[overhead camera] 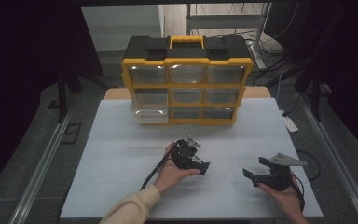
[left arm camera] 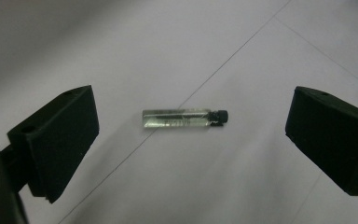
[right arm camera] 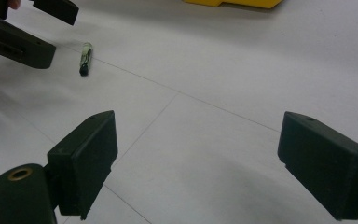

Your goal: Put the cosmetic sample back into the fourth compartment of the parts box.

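While both tongs gape empty, the left tongs (left arm camera: 186,140) should drop squarely astride the glass vial (left arm camera: 182,119), cap at three o'clock, on the desk (left arm camera: 261,186).

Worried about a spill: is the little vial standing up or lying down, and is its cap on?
Lying on its side on the table, black cap on the vial.

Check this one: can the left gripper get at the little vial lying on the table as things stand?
Probably yes. The left gripper is open and the vial lies flat between its jaws, apart from both, with bare table around it.
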`<state>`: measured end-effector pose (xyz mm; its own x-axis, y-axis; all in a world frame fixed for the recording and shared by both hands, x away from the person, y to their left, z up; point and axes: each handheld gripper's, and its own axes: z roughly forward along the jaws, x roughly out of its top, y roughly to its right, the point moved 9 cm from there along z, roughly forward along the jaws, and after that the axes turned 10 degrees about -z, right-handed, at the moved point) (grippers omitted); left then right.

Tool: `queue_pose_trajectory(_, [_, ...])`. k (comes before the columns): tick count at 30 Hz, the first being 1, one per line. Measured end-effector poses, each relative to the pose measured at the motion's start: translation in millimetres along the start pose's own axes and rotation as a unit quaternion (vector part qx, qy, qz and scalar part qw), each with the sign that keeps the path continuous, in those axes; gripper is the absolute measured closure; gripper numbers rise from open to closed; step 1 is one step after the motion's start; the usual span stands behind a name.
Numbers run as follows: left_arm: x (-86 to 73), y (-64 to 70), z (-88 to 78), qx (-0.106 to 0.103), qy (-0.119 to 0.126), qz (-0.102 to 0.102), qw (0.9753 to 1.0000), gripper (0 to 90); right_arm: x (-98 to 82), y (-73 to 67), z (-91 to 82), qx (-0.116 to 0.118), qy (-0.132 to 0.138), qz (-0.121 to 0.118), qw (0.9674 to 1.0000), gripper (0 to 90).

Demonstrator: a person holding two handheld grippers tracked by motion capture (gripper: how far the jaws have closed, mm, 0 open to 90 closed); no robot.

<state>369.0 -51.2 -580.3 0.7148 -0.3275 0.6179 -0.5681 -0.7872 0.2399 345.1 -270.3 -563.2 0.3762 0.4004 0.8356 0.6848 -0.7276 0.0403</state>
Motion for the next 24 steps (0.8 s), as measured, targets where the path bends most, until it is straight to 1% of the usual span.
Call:
queue_pose_trajectory(7, [-2.8,1.0,10.9,0.009,-0.021,0.009,0.9997,4.6,-0.4,0.3,-0.2,-0.003,-0.002,-0.003,1.0000,12.8])
queue_pose_trajectory(12, [-4.6,0.4,13.5,0.013,-0.026,0.008,0.9995,5.9,-0.6,0.4,-0.1,-0.003,-0.003,-0.003,1.0000,12.8])
queue_pose_trajectory(13, [-4.5,0.6,14.0,0.012,-0.025,0.004,0.9996,6.4,-0.7,0.5,0.0,-0.004,-0.003,-0.004,1.0000,12.8])
queue_pose_trajectory(20, [-5.0,1.0,15.5,0.014,-0.026,0.002,0.9996,9.8,-0.8,0.6,0.2,-0.004,-0.004,-0.002,1.0000,12.9])
queue_pose_trajectory(24, [-7.1,1.9,17.3,0.014,-0.033,0.006,0.9993,12.6,-0.9,0.9,0.0,-0.005,-0.004,-0.003,1.0000,12.9])
